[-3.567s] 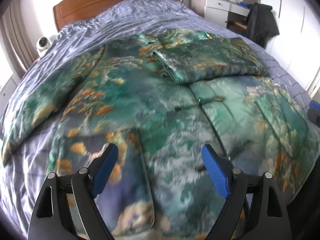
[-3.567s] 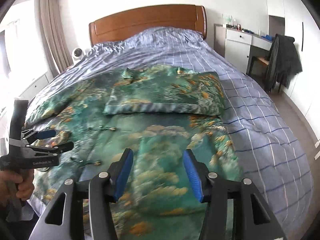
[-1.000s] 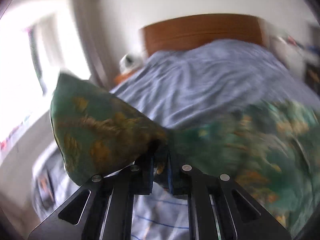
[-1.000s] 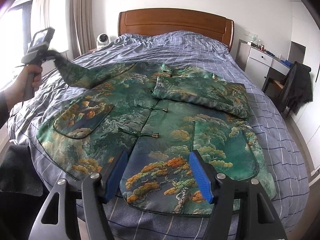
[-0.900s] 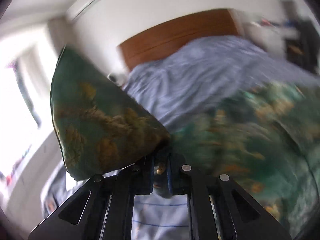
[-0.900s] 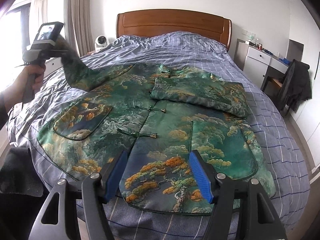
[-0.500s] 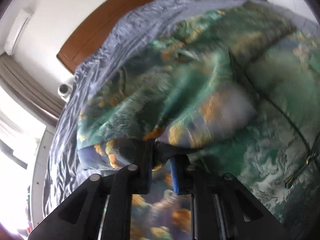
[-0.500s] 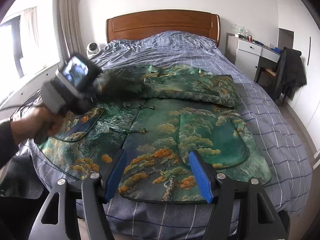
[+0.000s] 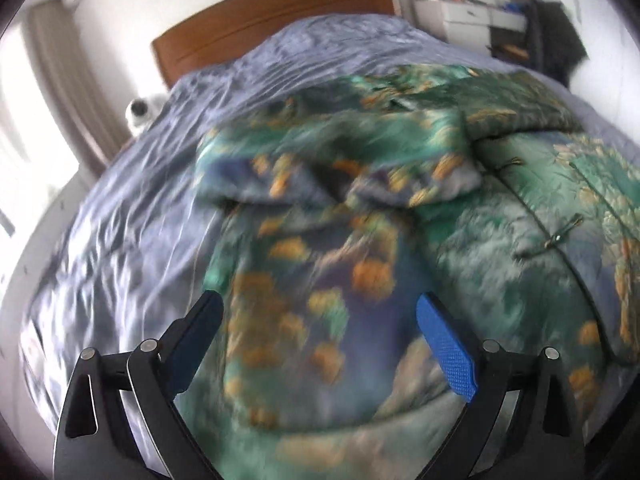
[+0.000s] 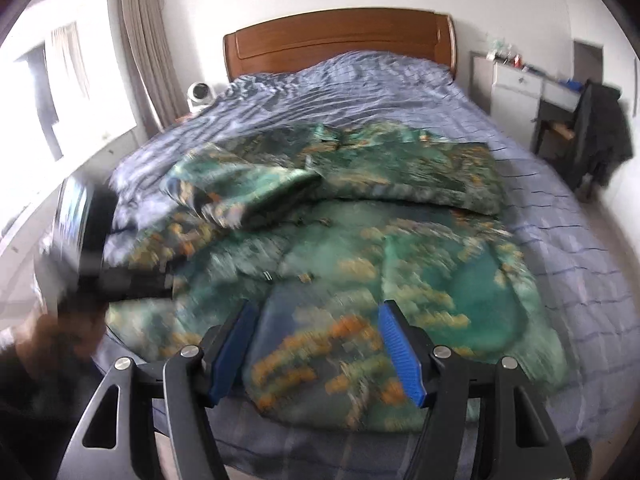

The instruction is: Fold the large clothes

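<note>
Left wrist view: the left gripper (image 9: 320, 336) has its jaws spread wide and empty above the green printed jacket (image 9: 400, 240), whose near sleeve (image 9: 328, 176) lies folded across the body.

Right wrist view: it alone shows the whole jacket on the bed (image 10: 580, 240) and the blurred left gripper (image 10: 132, 276) at the jacket's side edge. The right gripper (image 10: 316, 344) hovers with jaws wide, holding nothing.

No text, label, brand, number or sign can be read in either view. Both pictures are smeared by motion, so any small print on the far cabinet (image 10: 520, 80) or its clutter may simply be lost in the blur.
</note>
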{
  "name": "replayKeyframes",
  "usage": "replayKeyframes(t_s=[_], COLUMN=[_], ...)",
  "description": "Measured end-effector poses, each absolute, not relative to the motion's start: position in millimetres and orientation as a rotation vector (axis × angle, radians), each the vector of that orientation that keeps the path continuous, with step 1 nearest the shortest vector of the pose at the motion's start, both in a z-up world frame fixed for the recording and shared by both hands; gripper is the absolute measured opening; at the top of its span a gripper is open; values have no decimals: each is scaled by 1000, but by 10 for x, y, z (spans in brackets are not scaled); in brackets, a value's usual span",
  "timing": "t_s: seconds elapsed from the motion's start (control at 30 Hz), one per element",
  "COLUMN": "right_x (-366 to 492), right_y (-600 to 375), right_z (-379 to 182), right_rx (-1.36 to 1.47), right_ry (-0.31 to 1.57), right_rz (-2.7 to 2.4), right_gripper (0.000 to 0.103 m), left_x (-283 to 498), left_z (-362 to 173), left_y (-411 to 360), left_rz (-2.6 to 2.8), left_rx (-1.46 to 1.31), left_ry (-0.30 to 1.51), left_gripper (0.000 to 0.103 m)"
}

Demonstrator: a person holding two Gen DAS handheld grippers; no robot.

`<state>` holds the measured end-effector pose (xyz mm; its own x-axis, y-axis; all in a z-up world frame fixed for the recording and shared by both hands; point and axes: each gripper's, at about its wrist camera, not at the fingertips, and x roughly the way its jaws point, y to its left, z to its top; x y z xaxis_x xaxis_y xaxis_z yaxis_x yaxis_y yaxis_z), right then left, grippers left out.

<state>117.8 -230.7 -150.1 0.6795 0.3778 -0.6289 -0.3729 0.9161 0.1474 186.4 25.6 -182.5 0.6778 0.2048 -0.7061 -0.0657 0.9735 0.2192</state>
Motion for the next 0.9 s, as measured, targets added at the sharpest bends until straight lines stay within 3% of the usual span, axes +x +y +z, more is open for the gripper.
replayKeyframes(t_s=[0.13,0.33,0.6,0.67,0.7,0.9], right_x=[1748,2630,3282,3333,3357,3707], right_y=[-2312,-2016,-1361,-1251,-1239,-1369], right_z=[-1428,-1862,-2265,-2202,-2115,-1259], right_rx=[183,595,558,539,499,290], right_ry=[810,1048,1109,1087,1069,798], right_rz=[513,664,598,635,628,565], right_gripper=[66,66,66,39,15,14], left_x=[1643,1403,1316,1312,1307,1333], left_z=[-1950,-2004,-2040,-2044,-2034,-1985], left_y=[516,742,859,885,901,922], left_rz=[198,214,215,216,213,190], left_rx=[69,-46,-69,-75,-83,-121], left_ry=[808,786,798,805,806,811], left_gripper=[98,98,98,98,98,98])
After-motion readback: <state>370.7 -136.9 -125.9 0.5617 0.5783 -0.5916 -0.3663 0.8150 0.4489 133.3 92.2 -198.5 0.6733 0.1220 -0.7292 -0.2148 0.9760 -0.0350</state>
